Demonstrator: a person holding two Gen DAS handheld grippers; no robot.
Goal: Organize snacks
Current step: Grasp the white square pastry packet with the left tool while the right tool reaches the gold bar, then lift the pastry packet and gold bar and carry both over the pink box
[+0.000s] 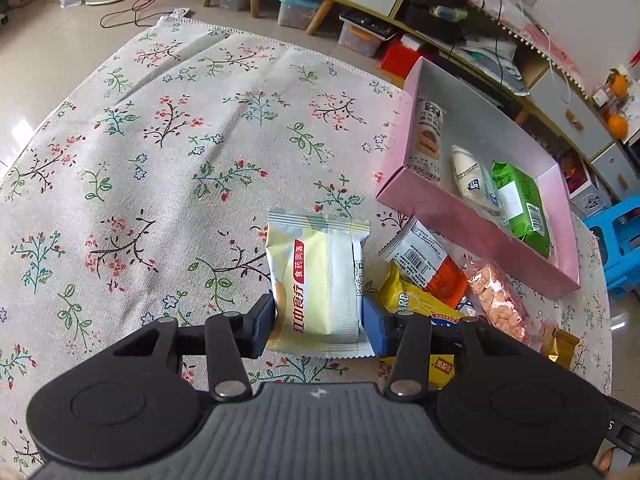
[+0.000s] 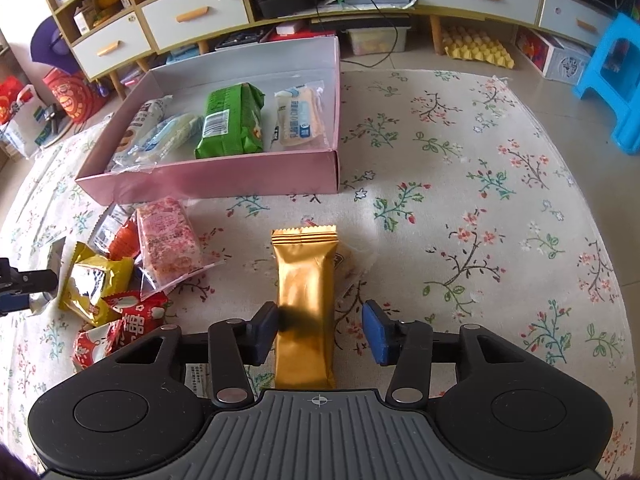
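Gold snack bar (image 2: 305, 304) lies between the right gripper's (image 2: 320, 330) jaws, touching only the left pad, jaws closing. Left gripper (image 1: 318, 322) clamps a yellow-white snack packet (image 1: 316, 280) near the pink box (image 1: 424, 200).

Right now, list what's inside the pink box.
Pink box holds a green packet, a cream packet and two pale packets at left. Anything beneath them is covered.

Both wrist views steeply downward, sharing pink box (image 1: 404, 192)
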